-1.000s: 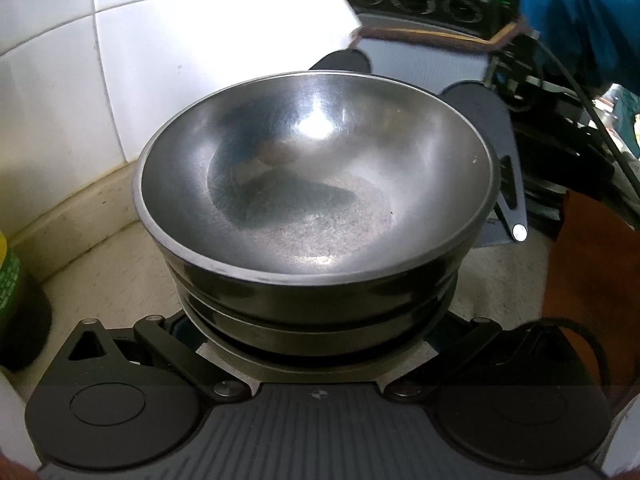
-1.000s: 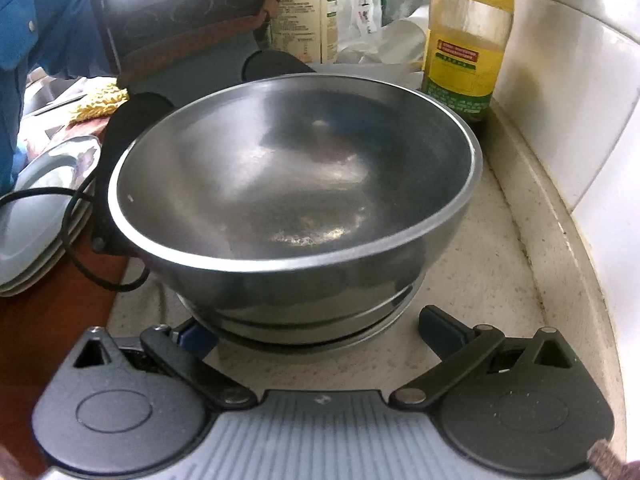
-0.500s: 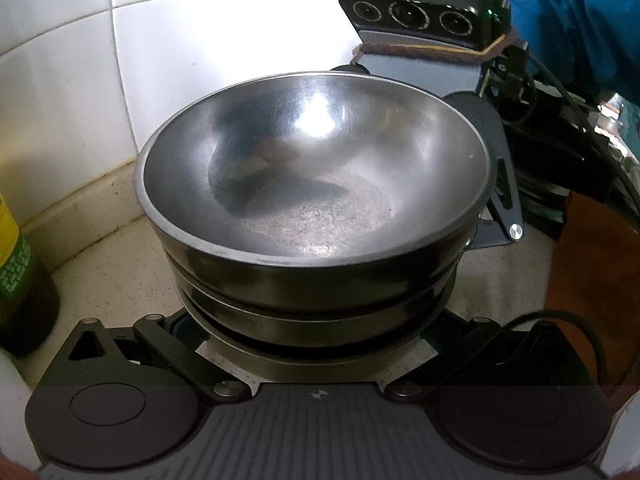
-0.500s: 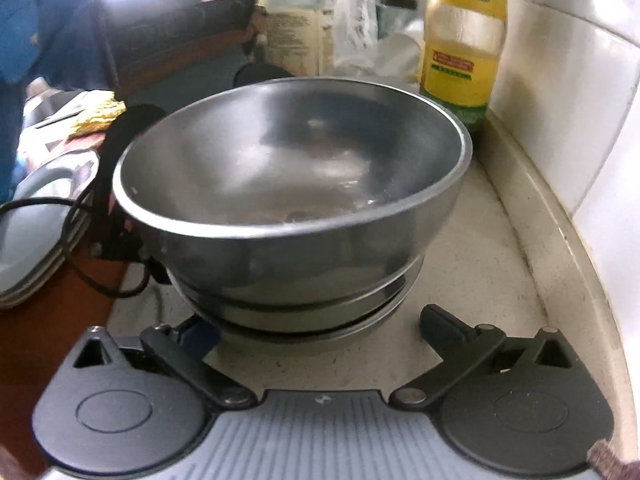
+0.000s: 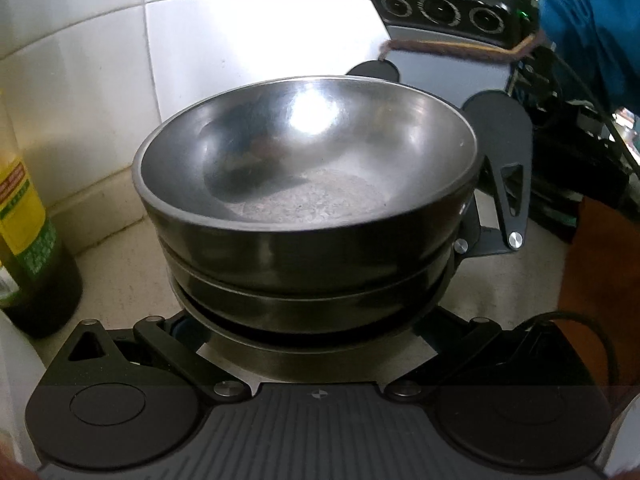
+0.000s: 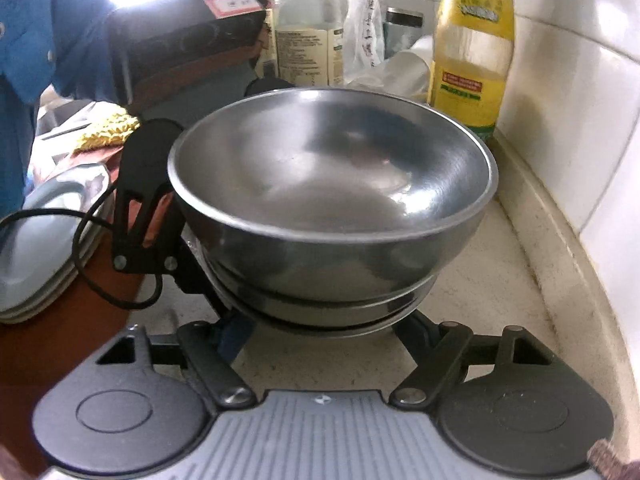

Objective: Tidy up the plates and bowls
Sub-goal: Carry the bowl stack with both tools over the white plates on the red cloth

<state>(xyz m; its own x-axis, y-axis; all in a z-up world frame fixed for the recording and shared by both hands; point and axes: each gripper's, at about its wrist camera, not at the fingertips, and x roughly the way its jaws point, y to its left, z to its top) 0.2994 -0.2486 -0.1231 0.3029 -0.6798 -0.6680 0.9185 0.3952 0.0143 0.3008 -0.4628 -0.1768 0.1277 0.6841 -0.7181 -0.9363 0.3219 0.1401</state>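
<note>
A stack of nested steel bowls (image 5: pixel 308 184) stands on the pale counter (image 5: pixel 120 264) near the tiled wall, also in the right wrist view (image 6: pixel 332 200). My left gripper (image 5: pixel 316 320) and right gripper (image 6: pixel 324 320) face each other across the stack, each with its jaws spread wide around the base. The fingertips of both are hidden under the bowls, so I cannot tell if they touch. The right gripper's body shows behind the stack in the left wrist view (image 5: pixel 500 152), the left one's in the right wrist view (image 6: pixel 144 184).
A yellow-labelled oil bottle (image 6: pixel 472 48) stands by the wall behind the bowls, also in the left view (image 5: pixel 28 240). More bottles and a plastic bag (image 6: pixel 360 20) crowd the back. Stacked plates (image 6: pixel 44 240) lie on a brown surface at left. A cable (image 6: pixel 100 264) loops nearby.
Both cameras have drawn back and dropped lower, so the bowl stack looks smaller and more side-on. The stack has stayed in place on the counter.
</note>
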